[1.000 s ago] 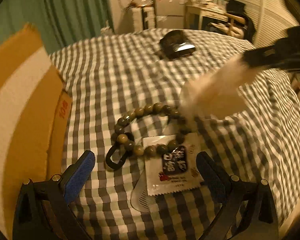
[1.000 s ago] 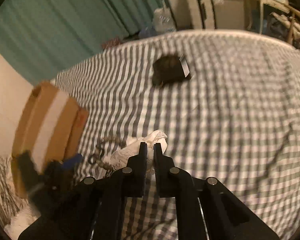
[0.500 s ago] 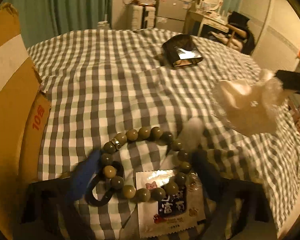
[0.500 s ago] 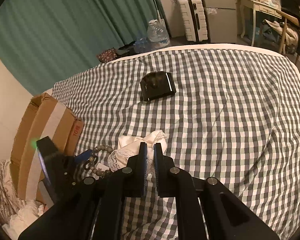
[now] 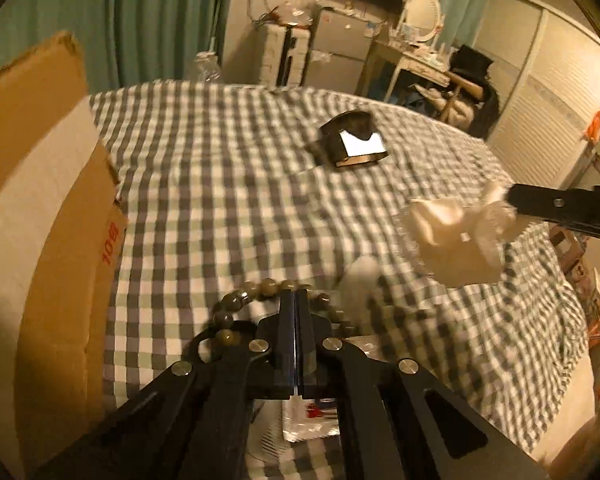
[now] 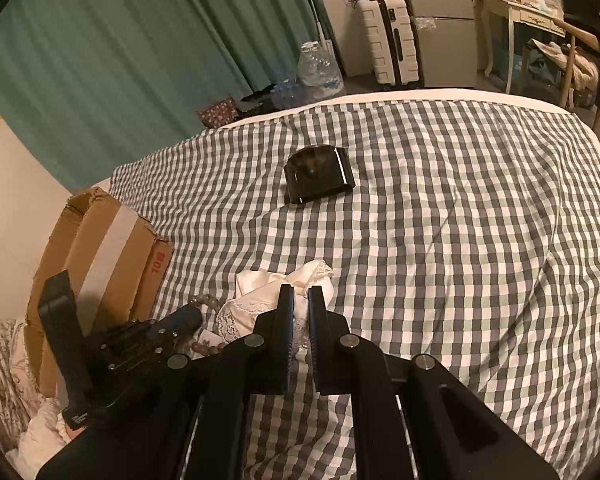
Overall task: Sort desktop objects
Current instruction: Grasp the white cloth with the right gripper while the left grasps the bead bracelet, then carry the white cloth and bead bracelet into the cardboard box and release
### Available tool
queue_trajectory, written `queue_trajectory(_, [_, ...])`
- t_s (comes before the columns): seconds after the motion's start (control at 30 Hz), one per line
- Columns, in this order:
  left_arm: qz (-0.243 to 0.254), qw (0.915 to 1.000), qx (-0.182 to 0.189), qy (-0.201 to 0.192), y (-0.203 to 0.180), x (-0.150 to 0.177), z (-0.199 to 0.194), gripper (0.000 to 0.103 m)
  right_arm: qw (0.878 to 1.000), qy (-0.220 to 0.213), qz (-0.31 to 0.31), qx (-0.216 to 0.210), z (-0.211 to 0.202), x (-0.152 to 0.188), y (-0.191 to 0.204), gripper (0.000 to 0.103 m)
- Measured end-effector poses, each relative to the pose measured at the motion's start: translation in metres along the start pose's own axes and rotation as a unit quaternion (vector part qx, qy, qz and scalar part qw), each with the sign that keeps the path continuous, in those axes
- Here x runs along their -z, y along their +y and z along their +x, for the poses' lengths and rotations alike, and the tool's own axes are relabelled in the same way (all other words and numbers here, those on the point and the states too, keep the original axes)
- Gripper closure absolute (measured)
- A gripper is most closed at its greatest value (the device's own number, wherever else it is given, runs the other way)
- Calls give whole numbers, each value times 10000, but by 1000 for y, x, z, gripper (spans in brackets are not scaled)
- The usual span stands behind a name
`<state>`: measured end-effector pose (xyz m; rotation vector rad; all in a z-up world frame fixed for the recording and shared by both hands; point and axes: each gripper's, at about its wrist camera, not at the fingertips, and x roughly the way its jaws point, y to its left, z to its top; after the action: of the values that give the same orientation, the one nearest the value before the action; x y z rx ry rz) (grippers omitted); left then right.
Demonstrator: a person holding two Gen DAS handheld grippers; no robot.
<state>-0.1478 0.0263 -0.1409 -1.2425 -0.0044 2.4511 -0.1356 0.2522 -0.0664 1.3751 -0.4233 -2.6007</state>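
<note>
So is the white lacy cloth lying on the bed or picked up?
Picked up: the white lacy cloth hangs from the right tongs, above the checked bedspread.

Grey-and-white checked bedspread (image 6: 440, 220), cream lace-trimmed cloth (image 6: 276, 292), olive-brown beads (image 5: 236, 300), glossy black case (image 6: 320, 174), teal curtain (image 6: 140, 60).

Left gripper (image 5: 295, 300) fingers (image 5: 286, 320) together at bead bracelet (image 5: 236, 304) on checked bedspread (image 5: 220, 200).

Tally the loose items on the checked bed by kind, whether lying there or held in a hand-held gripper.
Bead bracelet: 1
White lace cloth: 1
Black case: 1
Printed sachet: 1
Cardboard box: 1
Total: 5
</note>
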Motion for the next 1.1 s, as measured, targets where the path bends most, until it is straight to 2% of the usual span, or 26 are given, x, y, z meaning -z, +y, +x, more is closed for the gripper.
queue_trajectory(0.1, [44,9996,-197,203,-4,-1,6,101,10000,-9,-4,35,-3,1,2,96])
queue_trajectory(0.17, [-11,9998,-90,194,-4,5,6,96,10000,-19,-36,61,-5,1,4,96])
queue_trajectory(0.2, [-46,9998,-7,204,-4,7,6,82,10000,-30,-56,76,-6,1,5,96])
queue_trajectory(0.23, [-50,9997,20,250,-6,9,8,57,9999,-37,-69,90,-6,1,6,95])
queue_trajectory(0.27, [-9,9996,-32,298,-10,11,10,44,9999,-40,-87,110,-7,1,7,94])
queue_trajectory(0.3, [37,9995,-54,304,-13,13,12,36,9999,-38,-100,117,-6,1,8,94])
queue_trajectory(0.37, [129,9994,8,334,-19,16,17,36,9998,-16,-117,135,-4,1,9,94])
queue_trajectory(0.4, [150,9990,40,430,-20,16,23,47,9998,4,-119,145,-3,1,9,94])
queue_trajectory(0.43, [186,9986,24,497,-21,16,28,73,9998,33,-122,149,-1,2,9,94])
queue_trajectory(0.47, [280,9983,-48,513,-20,16,32,76,9998,61,-113,167,2,2,8,94])
queue_trajectory(0.53, [263,9985,94,461,-14,14,31,89,9997,106,-101,186,6,3,7,94])
queue_trajectory(0.6, [90,9985,233,480,-6,12,27,93,9997,123,-91,186,8,3,6,94])
queue_trajectory(0.63, [18,9989,151,438,-2,11,23,93,9997,130,-94,176,9,3,5,94])
queue_trajectory(0.77, [-188,9993,295,108,3,2,0,93,9998,105,-109,88,9,4,6,94])
queue_trajectory(0.93, [-420,9961,663,-415,1,-16,-39,93,9998,-35,-179,-47,-4,7,12,94])
queue_trajectory(1.07, [-586,9891,1165,-678,-2,-33,-72,93,9993,-197,-320,-54,-19,3,24,94])
queue_trajectory(1.1, [-577,9889,1152,-745,-4,-38,-82,93,9990,-249,-355,-68,-24,-1,30,94])
